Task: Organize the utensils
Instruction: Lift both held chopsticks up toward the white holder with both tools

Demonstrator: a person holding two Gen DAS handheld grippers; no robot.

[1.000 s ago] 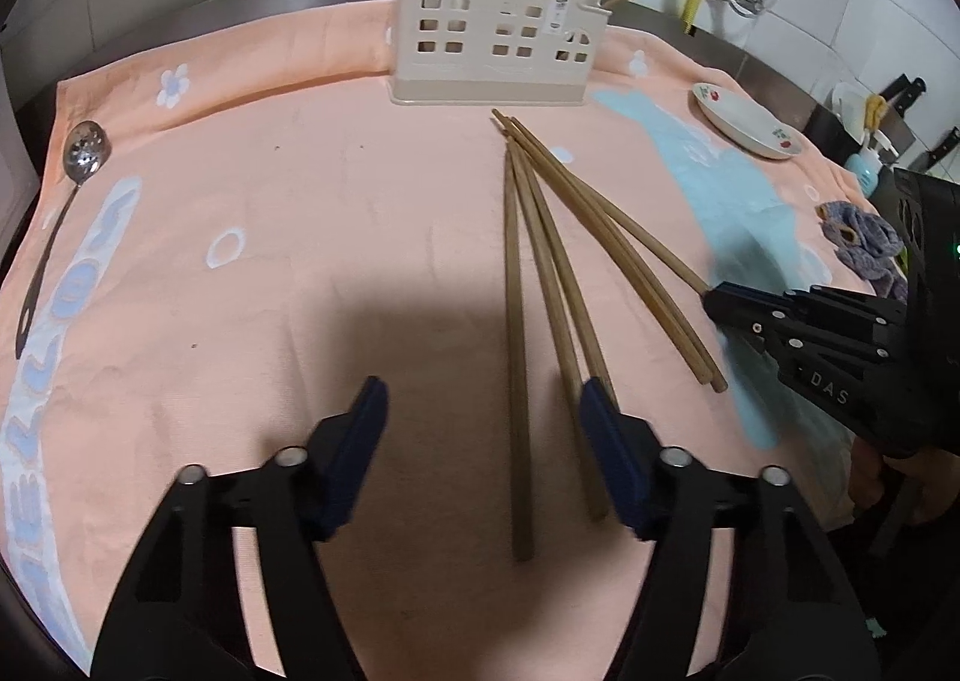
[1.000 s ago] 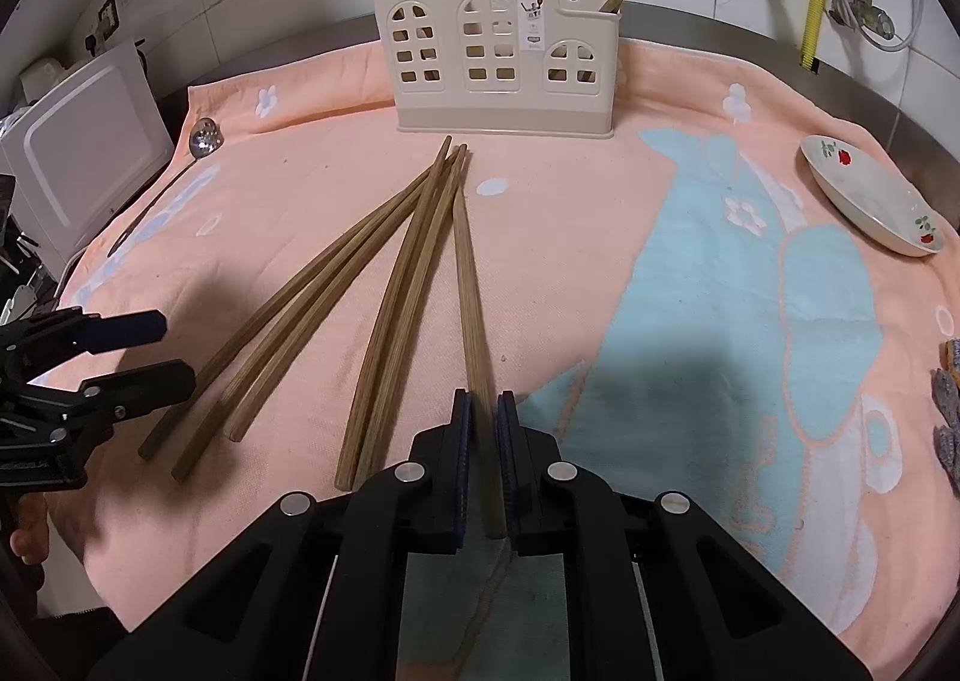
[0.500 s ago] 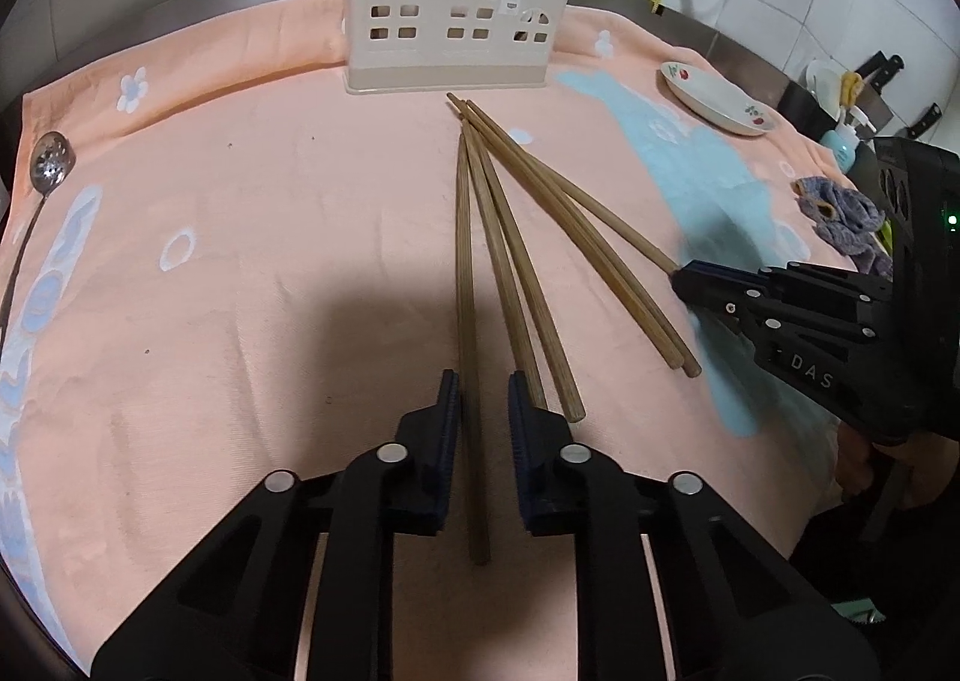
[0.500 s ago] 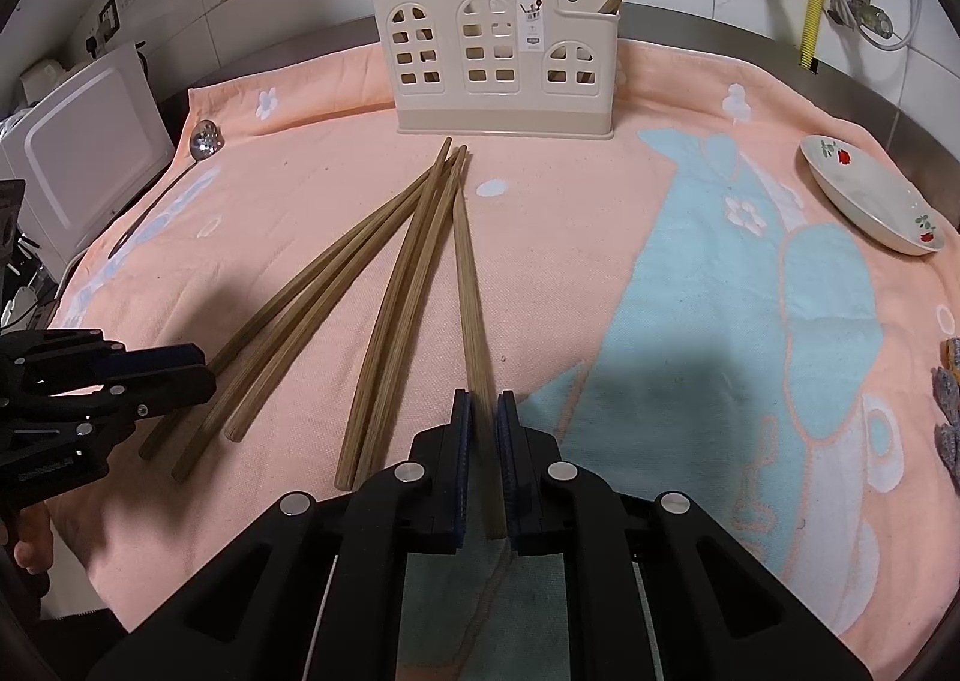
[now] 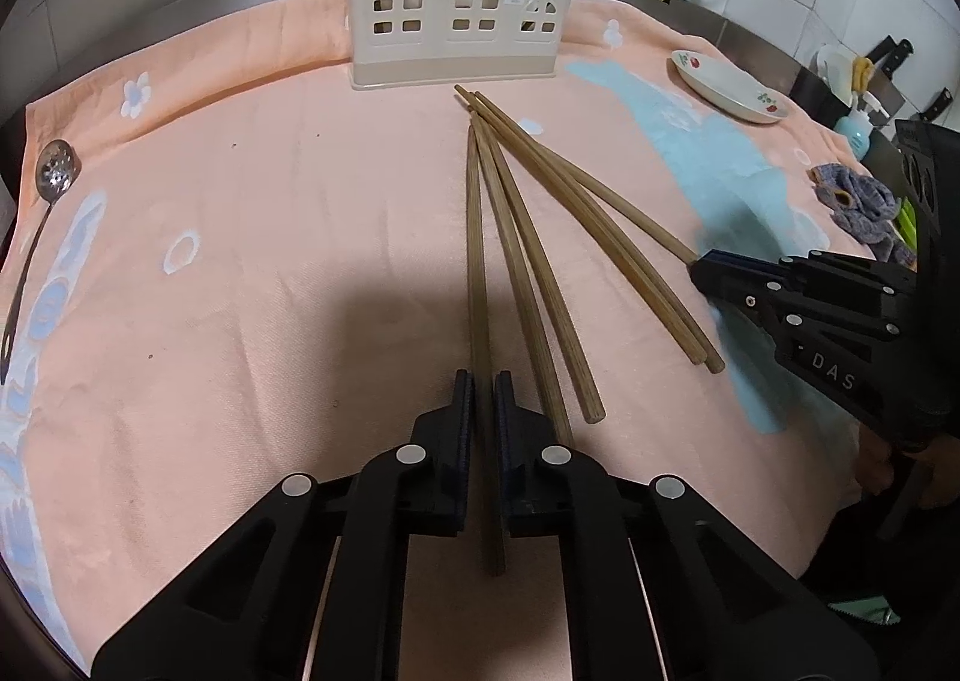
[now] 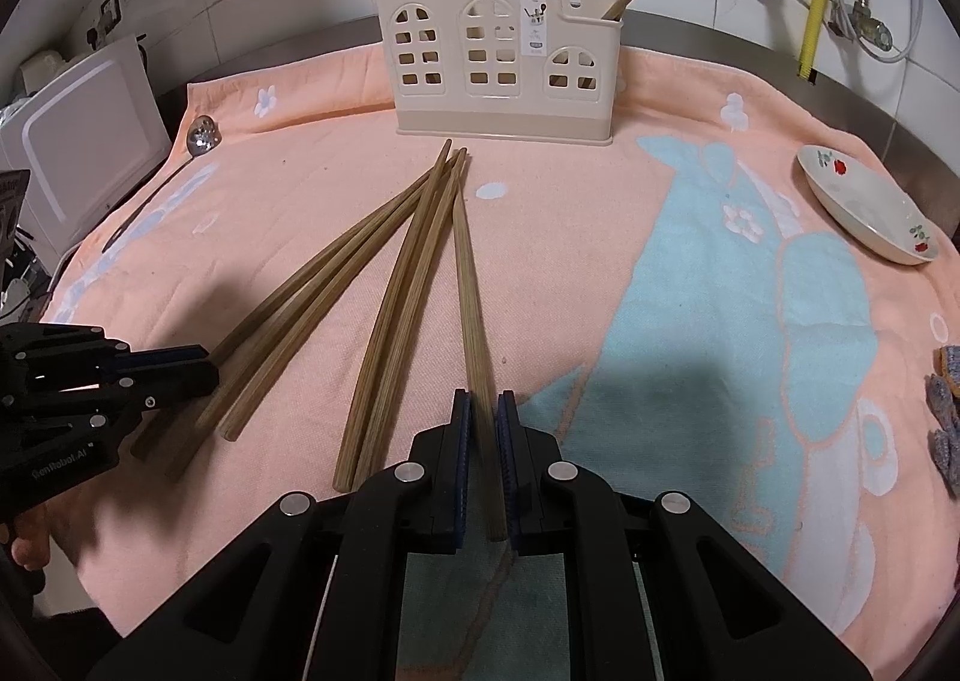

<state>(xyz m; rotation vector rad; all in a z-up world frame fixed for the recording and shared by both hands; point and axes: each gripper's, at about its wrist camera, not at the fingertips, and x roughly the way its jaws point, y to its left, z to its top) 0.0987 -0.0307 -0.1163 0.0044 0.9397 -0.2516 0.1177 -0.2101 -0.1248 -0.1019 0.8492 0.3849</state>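
Six chopsticks fan out on the towel-covered surface (image 6: 690,321) just in front of the cream holder (image 6: 501,63), thin tips bunched toward it, thick ends toward me; so I grip each near its thick end. My left claw (image 5: 482,411) is clenched on the leftmost chopstick (image 5: 474,237), my right claw (image 6: 483,429) on the rightmost chopstick (image 6: 468,285); both sticks lie flat on the towel. Pairs already stand in the holder's end compartments, so I judge these two belong there next.
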